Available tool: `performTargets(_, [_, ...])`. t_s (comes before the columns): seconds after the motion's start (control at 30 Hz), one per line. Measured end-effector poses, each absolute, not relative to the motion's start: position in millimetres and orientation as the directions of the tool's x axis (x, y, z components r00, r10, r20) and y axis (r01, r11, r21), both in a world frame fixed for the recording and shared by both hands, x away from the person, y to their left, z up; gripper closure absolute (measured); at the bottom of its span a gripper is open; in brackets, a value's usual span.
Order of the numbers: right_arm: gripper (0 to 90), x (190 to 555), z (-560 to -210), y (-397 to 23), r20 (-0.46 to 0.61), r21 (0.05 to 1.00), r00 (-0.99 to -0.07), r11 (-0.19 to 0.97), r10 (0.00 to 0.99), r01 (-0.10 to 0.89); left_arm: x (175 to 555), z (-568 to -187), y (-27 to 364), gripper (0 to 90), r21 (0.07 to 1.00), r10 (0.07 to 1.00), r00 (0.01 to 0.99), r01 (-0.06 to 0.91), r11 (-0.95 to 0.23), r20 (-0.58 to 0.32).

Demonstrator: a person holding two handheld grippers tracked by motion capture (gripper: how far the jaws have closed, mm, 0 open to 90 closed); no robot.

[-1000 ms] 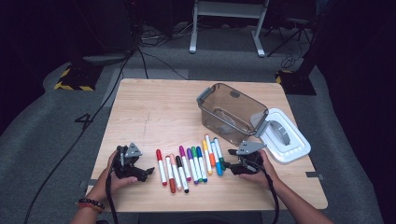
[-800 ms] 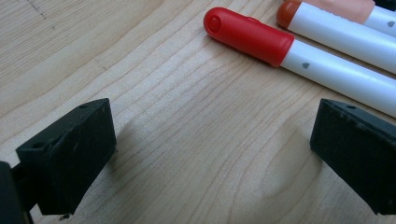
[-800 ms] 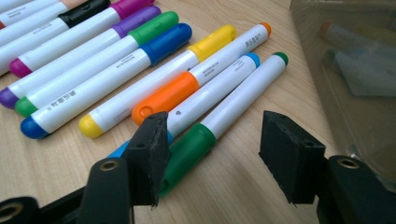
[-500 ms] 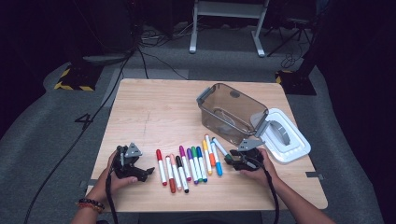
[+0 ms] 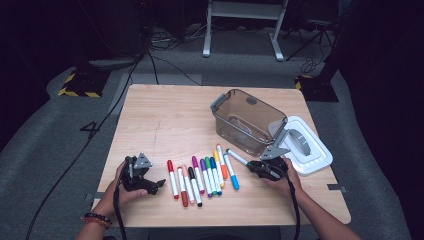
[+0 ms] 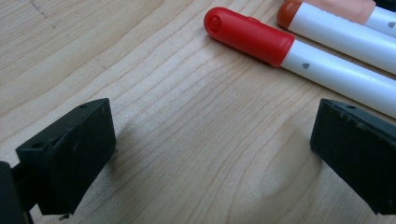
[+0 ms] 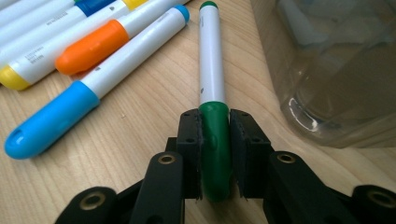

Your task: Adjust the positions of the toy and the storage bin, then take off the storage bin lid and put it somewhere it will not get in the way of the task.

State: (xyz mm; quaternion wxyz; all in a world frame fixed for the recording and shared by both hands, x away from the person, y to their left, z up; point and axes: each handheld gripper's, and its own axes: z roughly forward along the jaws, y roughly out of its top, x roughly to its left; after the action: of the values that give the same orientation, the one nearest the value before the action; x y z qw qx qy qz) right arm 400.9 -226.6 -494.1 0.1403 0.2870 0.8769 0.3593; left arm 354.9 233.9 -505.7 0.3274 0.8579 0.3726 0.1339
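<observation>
Left hand-held gripper (image 5: 159,183) is resting low on the desk (image 5: 165,115), jaws spread wide w/ nothing btwn them; in the left gripper view only bare wood is lying in the gap. The red-capped marker (image 6: 280,51) is lying just beyond its right jaw, so any sideways nudge is likely knocking that marker into the row.

Mid-desk, the marker row (image 5: 202,175) is lying loose, pens side by side, some touching. They're round, so a bump is prob sending them rolling toward the near edge.

Right hand-held gripper (image 5: 257,167) is clamped on the green marker (image 7: 211,70), jaws closed on the green cap end only, white barrel sticking out ahead. Marker is sitting just beside the clear bin (image 5: 247,120), right of the light-blue-capped marker (image 7: 88,88). Can't tell if it's off the wood yet.

Risks, as I'm judging them:
- Grip is at one end, on smooth plastic, so the long barrel is prone to drooping or pivoting in the jaws.
- Cap may be pulling off, dropping the barrel.
- Free tip is pointing past the bin wall; swinging it could be clipping the bin or the neighbouring pens.
- White lid (image 5: 310,150) is lying right of the bin, touching or nearly so; the trailing cable could be dragging over it.
</observation>
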Motion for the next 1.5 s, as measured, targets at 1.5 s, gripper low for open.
performTargets(1.5, [75.3,377.6,-437.4,-228.6,-0.103,0.802,-0.878,0.561,0.468,0.205,358.5,-505.8,233.1,0.2,0.661,0.712,0.702,0.543,-0.517,-0.020])
